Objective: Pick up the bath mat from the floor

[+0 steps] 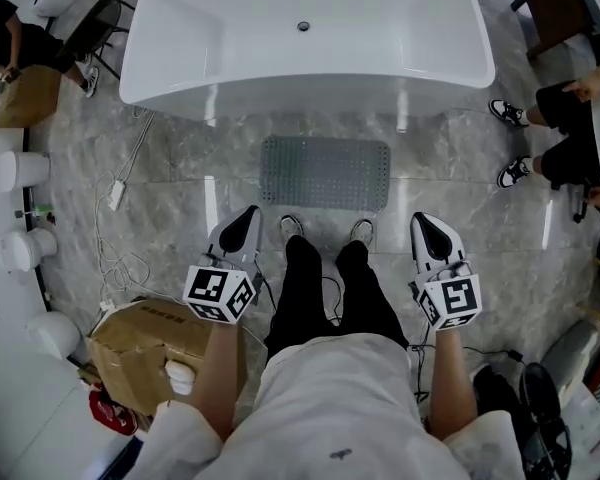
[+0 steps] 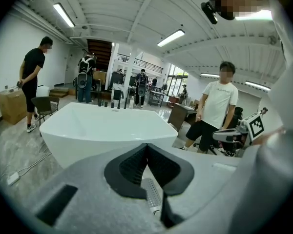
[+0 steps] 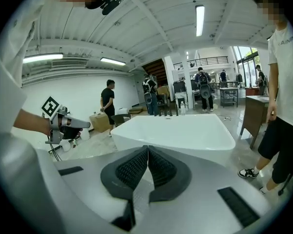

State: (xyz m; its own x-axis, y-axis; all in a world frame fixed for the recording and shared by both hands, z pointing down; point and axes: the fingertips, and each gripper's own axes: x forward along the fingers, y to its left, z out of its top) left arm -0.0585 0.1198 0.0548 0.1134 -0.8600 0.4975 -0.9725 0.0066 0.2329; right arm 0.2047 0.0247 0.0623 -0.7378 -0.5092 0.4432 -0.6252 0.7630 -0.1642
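A grey studded bath mat lies flat on the marble floor, just in front of the white bathtub. My left gripper hovers at the mat's near left corner, shut with nothing in it. My right gripper hangs past the mat's near right corner, also shut and empty. In the left gripper view the black pads meet at their tips, pointing over the tub. The right gripper view shows its pads pressed together above the tub. The mat is hidden in both gripper views.
My own feet stand at the mat's near edge. A cardboard box sits at my left, with a white cable trailing over the floor. People stand at the far left and right. White tubs line the left wall.
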